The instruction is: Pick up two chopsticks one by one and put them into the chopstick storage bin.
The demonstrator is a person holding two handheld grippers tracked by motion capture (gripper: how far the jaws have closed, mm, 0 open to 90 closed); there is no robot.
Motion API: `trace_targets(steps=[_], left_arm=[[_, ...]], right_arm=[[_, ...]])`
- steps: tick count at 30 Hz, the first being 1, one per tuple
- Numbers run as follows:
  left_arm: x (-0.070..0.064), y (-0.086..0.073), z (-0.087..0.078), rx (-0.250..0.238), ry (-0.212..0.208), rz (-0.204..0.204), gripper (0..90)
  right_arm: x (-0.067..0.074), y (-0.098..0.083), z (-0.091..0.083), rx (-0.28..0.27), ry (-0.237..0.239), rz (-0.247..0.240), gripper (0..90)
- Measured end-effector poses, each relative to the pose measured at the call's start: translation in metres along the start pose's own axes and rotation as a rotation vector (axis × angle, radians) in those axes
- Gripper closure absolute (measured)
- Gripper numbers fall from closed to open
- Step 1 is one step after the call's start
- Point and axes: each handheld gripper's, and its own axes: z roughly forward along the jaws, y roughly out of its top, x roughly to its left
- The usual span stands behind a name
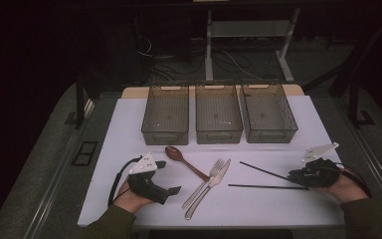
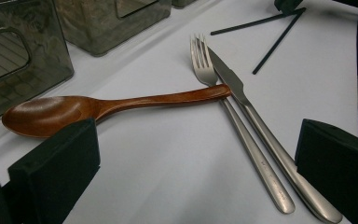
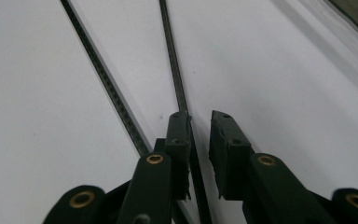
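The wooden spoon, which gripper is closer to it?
Left. The left gripper sits just beside the wooden spoon; the right gripper is across the table at the chopsticks.

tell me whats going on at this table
A person holds a gripper in each hand over a white table. The right gripper is at the near ends of two black chopsticks, jaws nearly closed with one stick running between them; a firm pinch isn't clear. The left gripper rests open beside a wooden spoon, fork and knife. Three bins stand empty behind.
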Motion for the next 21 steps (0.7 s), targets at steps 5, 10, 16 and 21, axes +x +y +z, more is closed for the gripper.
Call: trace_targets(steps=[5,10,16,21], left_arm=[[0.0000,-0.0002,0.0000,-0.004,-0.001,-0.003,0.0],[-0.0001,-0.0001,-0.0002,-0.004,0.001,-0.003,0.0],[-0.0001,0.0000,-0.0005,-0.003,0.001,-0.001,0.0],[-0.0005,0.0002,-0.0008,-0.004,0.001,0.000,0.0]], right_arm=[[-0.0011,-0.0068,-0.0031,0.026,0.002,0.001,79.4],[-0.0012,-0.0096,-0.0018,0.042,0.006,-0.012,80.6],[-0.0022,-0.0092,-0.0009,0.049,0.004,-0.045,83.8],[-0.0018,-0.0087,-0.0007,0.049,0.001,-0.073,85.5]])
